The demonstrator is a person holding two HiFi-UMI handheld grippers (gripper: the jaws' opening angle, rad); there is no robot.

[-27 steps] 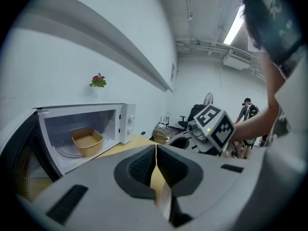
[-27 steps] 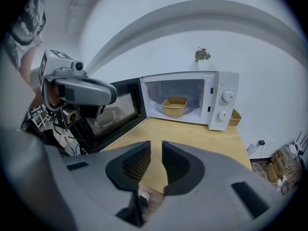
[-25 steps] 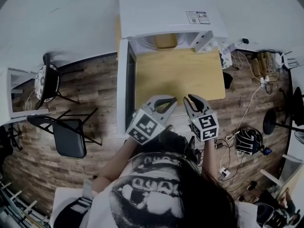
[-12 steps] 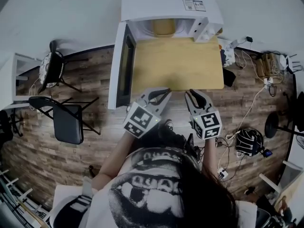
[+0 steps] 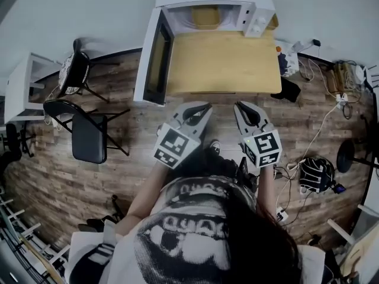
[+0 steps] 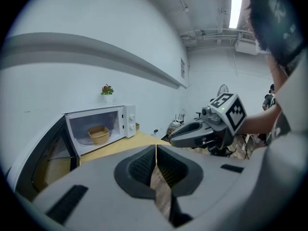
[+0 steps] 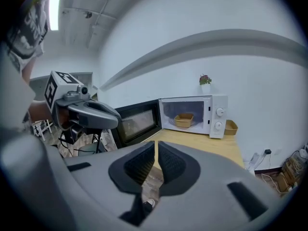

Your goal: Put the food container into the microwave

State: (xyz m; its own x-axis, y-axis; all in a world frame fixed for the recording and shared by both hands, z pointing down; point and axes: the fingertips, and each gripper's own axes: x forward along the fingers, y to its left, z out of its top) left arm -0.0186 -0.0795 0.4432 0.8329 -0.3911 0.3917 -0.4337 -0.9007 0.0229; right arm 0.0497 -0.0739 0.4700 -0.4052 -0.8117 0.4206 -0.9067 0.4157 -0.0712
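The tan food container (image 5: 205, 15) sits inside the white microwave (image 5: 237, 2) at the far end of the wooden table (image 5: 225, 64). The microwave door (image 5: 153, 58) hangs wide open to the left. Both grippers are held over the floor, short of the table's near edge. My left gripper (image 5: 205, 107) is shut with nothing in it. My right gripper (image 5: 240, 107) is likewise shut and empty. From the left gripper view the container (image 6: 98, 134) shows through the microwave's open front. The right gripper view shows the container (image 7: 184, 120) on the turntable too.
A second tan tub (image 7: 231, 126) stands right of the microwave, and a small plant (image 7: 205, 81) on top of it. Two chairs (image 5: 89, 138) stand on the wood floor at left. Cables and a dark helmet-like object (image 5: 317, 173) lie at right.
The person has stepped back from the table. Both grippers, still shut, have drawn off the table's near edge and now hang over the floor. The microwave sits farther away.
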